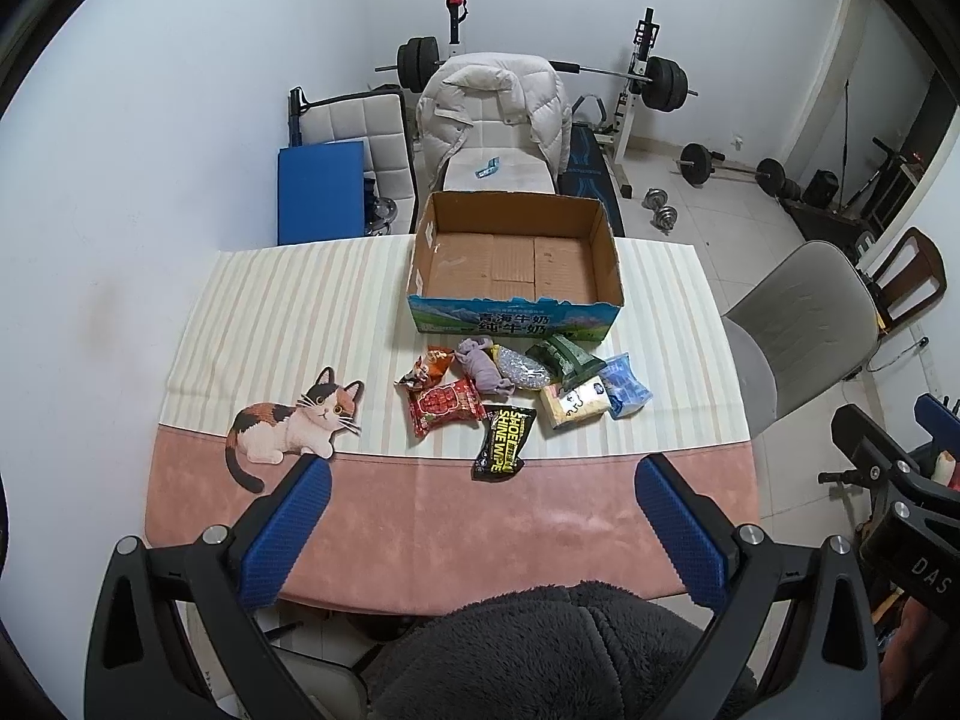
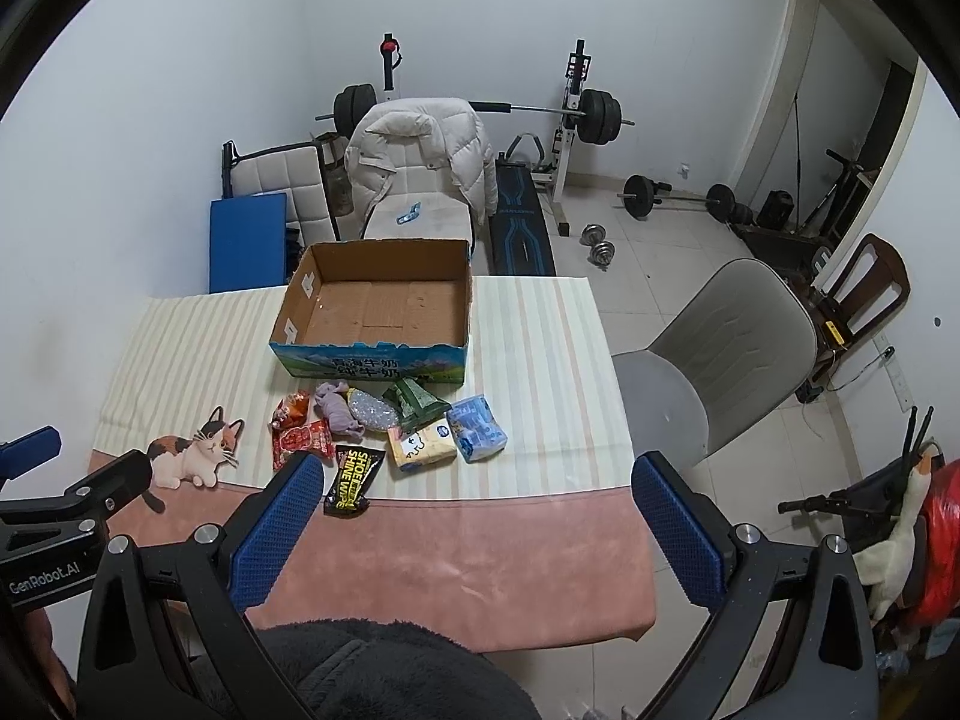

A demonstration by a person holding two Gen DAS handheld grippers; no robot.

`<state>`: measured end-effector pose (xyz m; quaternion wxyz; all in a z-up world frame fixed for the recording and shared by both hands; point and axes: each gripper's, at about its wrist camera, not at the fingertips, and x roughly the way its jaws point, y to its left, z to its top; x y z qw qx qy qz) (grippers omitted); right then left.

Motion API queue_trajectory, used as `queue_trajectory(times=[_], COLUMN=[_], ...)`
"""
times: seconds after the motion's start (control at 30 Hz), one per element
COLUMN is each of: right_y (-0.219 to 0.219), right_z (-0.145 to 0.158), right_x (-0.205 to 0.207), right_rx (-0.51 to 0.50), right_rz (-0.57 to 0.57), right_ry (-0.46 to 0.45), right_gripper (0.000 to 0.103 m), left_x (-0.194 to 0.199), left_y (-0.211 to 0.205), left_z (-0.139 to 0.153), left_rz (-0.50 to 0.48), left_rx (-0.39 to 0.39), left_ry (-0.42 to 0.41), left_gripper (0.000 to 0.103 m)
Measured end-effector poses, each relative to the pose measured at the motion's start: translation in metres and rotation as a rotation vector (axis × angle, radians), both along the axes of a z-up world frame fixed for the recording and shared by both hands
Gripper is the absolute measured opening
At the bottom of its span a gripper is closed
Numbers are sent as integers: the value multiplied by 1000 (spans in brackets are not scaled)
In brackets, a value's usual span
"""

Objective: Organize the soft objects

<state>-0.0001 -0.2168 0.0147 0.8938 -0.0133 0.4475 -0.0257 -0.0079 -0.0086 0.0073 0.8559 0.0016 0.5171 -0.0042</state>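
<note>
An empty open cardboard box (image 1: 516, 264) (image 2: 384, 306) stands at the far side of the table. In front of it lie several soft items: a red snack packet (image 1: 445, 405) (image 2: 300, 443), a black shoe-wipes packet (image 1: 504, 443) (image 2: 354, 473), a purple cloth (image 1: 483, 366) (image 2: 339, 405), a clear bubble pouch (image 1: 525, 367) (image 2: 373, 409), a dark green packet (image 1: 564, 360) (image 2: 417, 405), a yellow tissue pack (image 1: 576, 405) (image 2: 420, 447) and a blue tissue pack (image 1: 624, 384) (image 2: 477, 427). My left gripper (image 1: 480, 474) and right gripper (image 2: 471, 474) are open and empty, above the table's near edge.
The table wears a striped and pink cloth (image 1: 420, 516) with a cat picture (image 1: 294, 426). A chair with a white jacket (image 1: 492, 102) stands behind the box, a grey chair (image 2: 720, 354) to the right. Weights and a bench lie on the floor beyond.
</note>
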Motion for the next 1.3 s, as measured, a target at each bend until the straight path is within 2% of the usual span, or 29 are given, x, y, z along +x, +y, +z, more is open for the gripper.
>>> queue_trajectory(times=[1.3], right_y=[-2], right_z=[6], right_x=[-6], right_rx=[0], right_rz=[16], right_ry=[-15], right_gripper=[103], left_x=[-6], left_y=[1], left_z=[1], left_rz=[20], left_rx=[-16], left_ry=[-21], left_gripper=[103])
